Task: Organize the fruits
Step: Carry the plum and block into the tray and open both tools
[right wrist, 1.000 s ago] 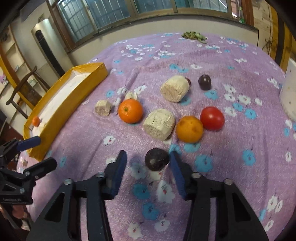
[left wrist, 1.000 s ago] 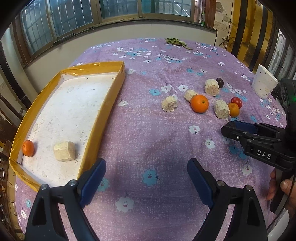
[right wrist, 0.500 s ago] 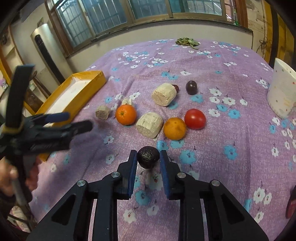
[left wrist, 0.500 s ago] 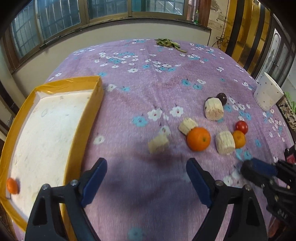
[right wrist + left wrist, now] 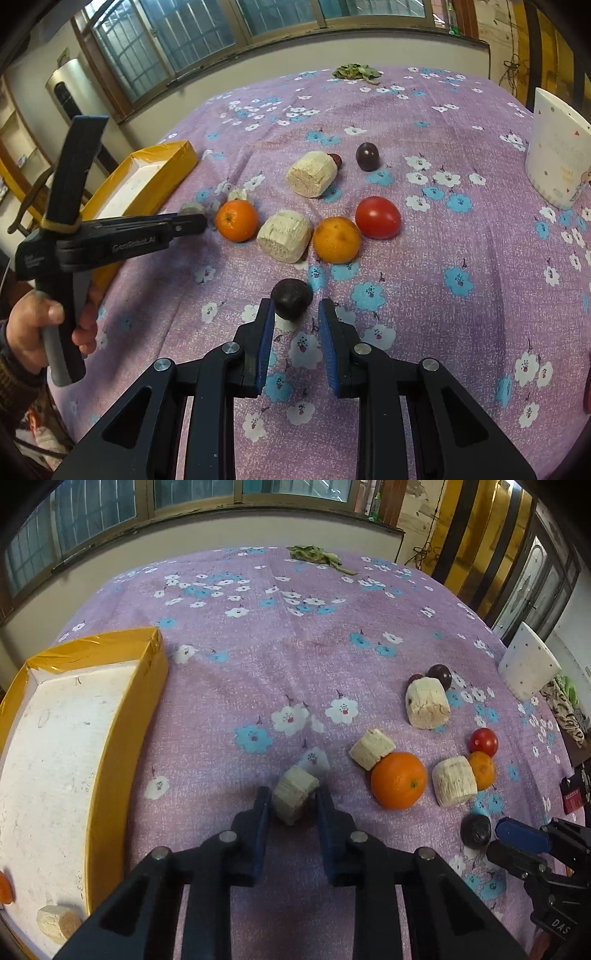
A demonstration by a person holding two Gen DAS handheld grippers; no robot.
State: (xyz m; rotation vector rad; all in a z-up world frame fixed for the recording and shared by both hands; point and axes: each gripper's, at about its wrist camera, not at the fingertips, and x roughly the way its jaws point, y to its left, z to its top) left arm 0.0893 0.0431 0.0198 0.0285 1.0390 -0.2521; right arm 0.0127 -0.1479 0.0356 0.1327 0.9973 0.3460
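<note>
My left gripper (image 5: 293,799) is shut on a pale beige chunk (image 5: 293,799) resting on the purple cloth, right of the yellow box (image 5: 122,738). The box holds a small orange (image 5: 4,888) and another beige chunk (image 5: 57,921). My right gripper (image 5: 295,314) stands narrowly parted with a dark round fruit (image 5: 291,299) at its fingertips, touching the left pad only. Beyond lie an orange (image 5: 236,220), a beige chunk (image 5: 284,240), a second orange (image 5: 337,240), a red tomato (image 5: 377,218), a large beige chunk (image 5: 312,179) and a dark plum (image 5: 367,157).
A white cup (image 5: 557,162) stands at the right edge of the table. Dried green leaves (image 5: 356,71) lie at the far edge. The left gripper and the hand holding it (image 5: 110,240) reach in from the left of the right wrist view.
My left gripper moved forward and right from the box and shut on the beige chunk. My right gripper closed in around the dark fruit, then widened a little.
</note>
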